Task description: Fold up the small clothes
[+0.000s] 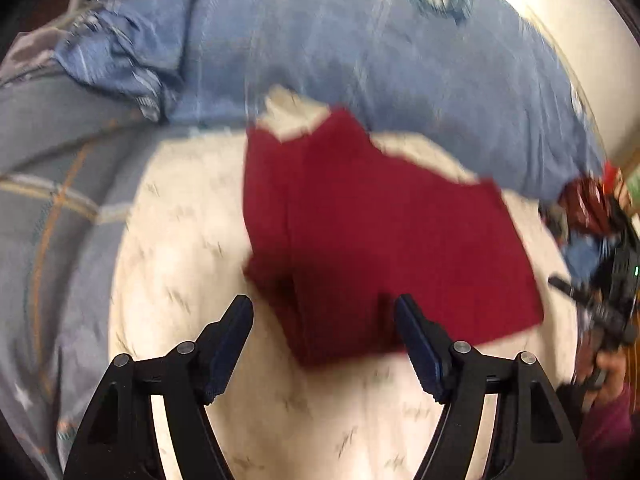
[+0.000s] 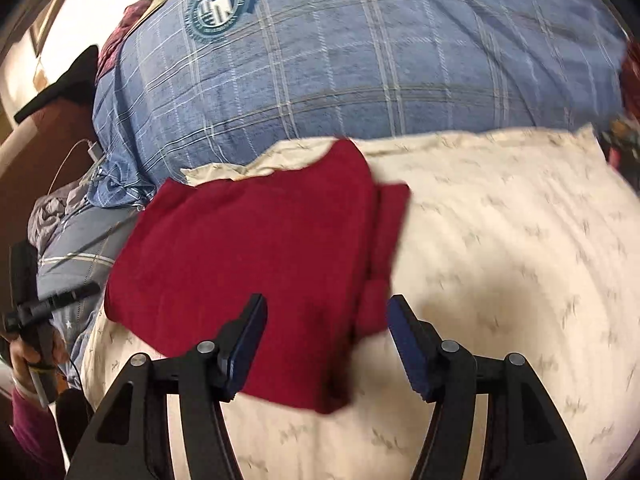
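Observation:
A dark red garment (image 1: pixel 380 240) lies folded in layers on a cream patterned sheet (image 1: pixel 192 272). It also shows in the right wrist view (image 2: pixel 256 252). My left gripper (image 1: pixel 324 320) is open and empty, just above the garment's near edge. My right gripper (image 2: pixel 326 320) is open and empty over the garment's near right corner, its left finger (image 2: pixel 248 340) above the cloth. The other gripper and the hand holding it show at the right edge of the left view (image 1: pixel 608 312) and at the left edge of the right view (image 2: pixel 32 312).
A big blue plaid pillow (image 2: pixel 360 60) with a round crest lies behind the garment, also in the left wrist view (image 1: pixel 320 40). Grey-blue bedding (image 1: pixel 52 200) is bunched at the left. A white cable (image 2: pixel 72 152) runs by the pillow. The cream sheet (image 2: pixel 500 260) spreads to the right.

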{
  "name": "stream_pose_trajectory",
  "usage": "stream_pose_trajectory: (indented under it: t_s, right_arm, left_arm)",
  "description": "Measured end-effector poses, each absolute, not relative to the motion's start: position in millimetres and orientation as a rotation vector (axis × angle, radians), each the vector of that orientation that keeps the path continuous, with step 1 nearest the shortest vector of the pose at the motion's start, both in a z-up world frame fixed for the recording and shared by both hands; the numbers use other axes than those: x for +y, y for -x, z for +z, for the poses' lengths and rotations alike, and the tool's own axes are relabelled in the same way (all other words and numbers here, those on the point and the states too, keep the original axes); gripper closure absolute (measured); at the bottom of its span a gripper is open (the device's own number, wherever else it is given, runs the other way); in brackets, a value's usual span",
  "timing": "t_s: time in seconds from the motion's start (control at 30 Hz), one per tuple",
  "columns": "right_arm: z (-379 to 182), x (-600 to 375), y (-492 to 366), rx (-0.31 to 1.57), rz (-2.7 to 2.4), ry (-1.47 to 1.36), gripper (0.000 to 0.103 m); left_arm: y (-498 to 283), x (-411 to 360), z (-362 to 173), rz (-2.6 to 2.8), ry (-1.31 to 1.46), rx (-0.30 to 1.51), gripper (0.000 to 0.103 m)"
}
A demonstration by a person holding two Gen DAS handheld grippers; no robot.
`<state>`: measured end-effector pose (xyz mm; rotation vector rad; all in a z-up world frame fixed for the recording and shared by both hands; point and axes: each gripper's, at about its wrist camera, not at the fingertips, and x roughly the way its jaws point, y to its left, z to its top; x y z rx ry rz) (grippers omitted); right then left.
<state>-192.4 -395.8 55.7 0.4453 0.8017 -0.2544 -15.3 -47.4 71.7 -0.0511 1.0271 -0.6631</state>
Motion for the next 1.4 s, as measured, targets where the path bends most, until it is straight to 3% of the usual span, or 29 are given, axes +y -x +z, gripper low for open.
stream_pose_trajectory:
  t_s: [0.17,0.2,0.23,0.27,0.3,0.37,0.53,0.7,0.83,0.9,0.97,1.0,1.17,1.4]
  right_arm:
    - [32,-391,195,0.856,-0.226,-0.498,0.04]
    - [28,-389,195,0.858,-0.215,-0.505,0.047]
    - [22,-387,193,0.874,-0.208,-0.511,0.077]
    - [19,-385,190,0.892,-0.199,-0.511,0.087]
    - [17,-383,188,0.898,-0.216,-0.487,0.088]
    - [24,-380,190,0.886,-0.217,-0.454,0.092]
    - [47,-389,205,0.838,-0.225,-0.421,0.097]
    - [29,-387,200,0.9,-0.249,-0.418,0.097]
    - [56,-388,208,0.838,-0.282,-0.47,0.082]
    - [76,-382,204,0.798,-0.269,-0.43,0.075]
    - [89,-371,192,0.768,-0.234,-0.384,0.07]
    - [94,-362,179,0.76,-0.2,-0.358,0.067]
    - [82,-324,106,0.795,-0.1,-0.267,0.066]
    - [66,-278,5,0.812,0.01,-0.197,0.066]
  left_arm:
    - [14,-48,56,-0.67,0.083,1.05,0.035]
    - [10,-48,52,-0.681,0.106,1.053,0.04]
    - [8,-49,50,-0.694,0.101,1.065,0.058]
    - [8,-51,48,-0.701,0.078,1.077,0.07]
    - [6,-53,47,-0.693,0.061,1.071,0.072]
    - [9,-49,55,-0.705,0.039,1.065,0.088]
    - [18,-31,78,-0.682,-0.017,1.006,0.097]
    - [20,-20,49,-0.613,0.035,1.078,0.097]
    - [29,-23,70,-0.571,0.02,1.011,0.093]
    - [35,-26,84,-0.527,-0.002,0.975,0.079]
    - [38,-30,95,-0.524,0.032,0.944,0.046]
    - [39,-35,101,-0.542,0.074,0.928,0.044]
    - [31,-56,104,-0.475,0.11,0.881,0.044]
    - [26,-64,62,-0.383,0.039,0.902,0.044]
